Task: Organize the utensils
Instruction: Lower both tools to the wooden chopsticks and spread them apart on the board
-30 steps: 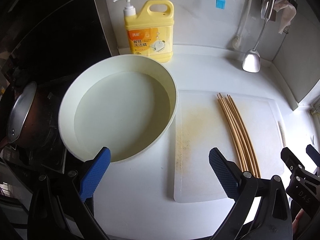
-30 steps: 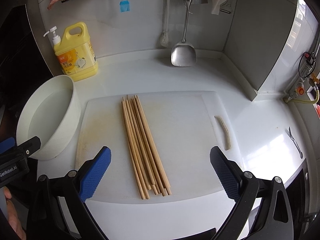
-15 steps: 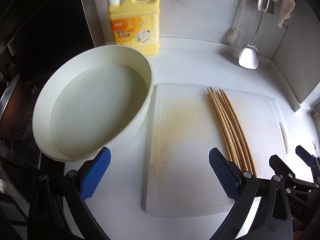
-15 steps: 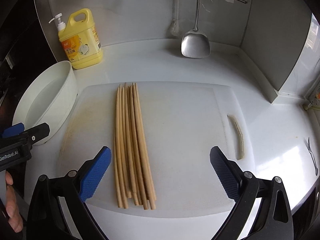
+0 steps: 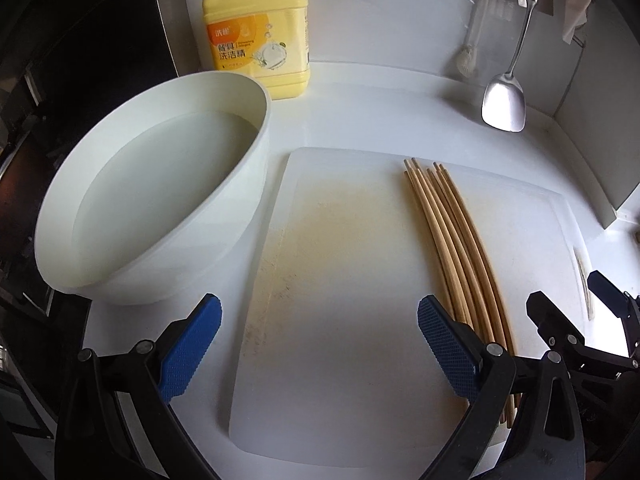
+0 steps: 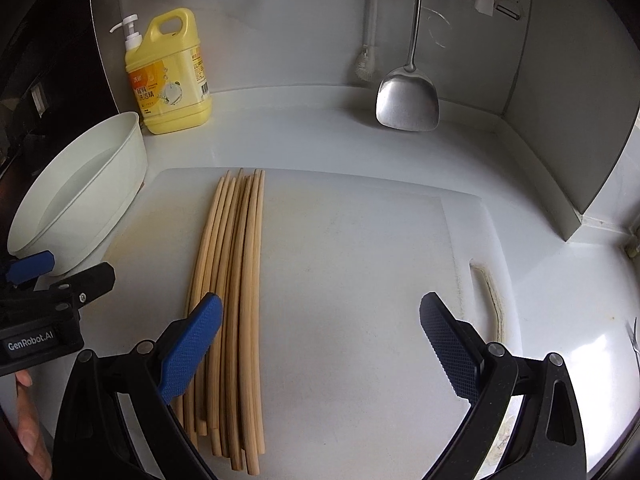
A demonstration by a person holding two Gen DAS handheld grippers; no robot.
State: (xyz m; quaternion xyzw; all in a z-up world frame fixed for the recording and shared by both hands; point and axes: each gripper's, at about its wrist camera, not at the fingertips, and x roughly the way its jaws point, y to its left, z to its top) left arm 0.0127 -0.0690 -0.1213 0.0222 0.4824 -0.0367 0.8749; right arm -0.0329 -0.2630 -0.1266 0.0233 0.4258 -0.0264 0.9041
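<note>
At the far left sits our basin of water, beside the cutting board. Our left gripper hangs wide open and empty over the board's stained left part. The chopsticks lie bundled on the board, long axis running away from us. Our right gripper, also spread wide and empty, is nearer: the bundle passes under its left finger, so the bundle lies left of its gap. The near ends are partly hidden beneath that finger.
</note>
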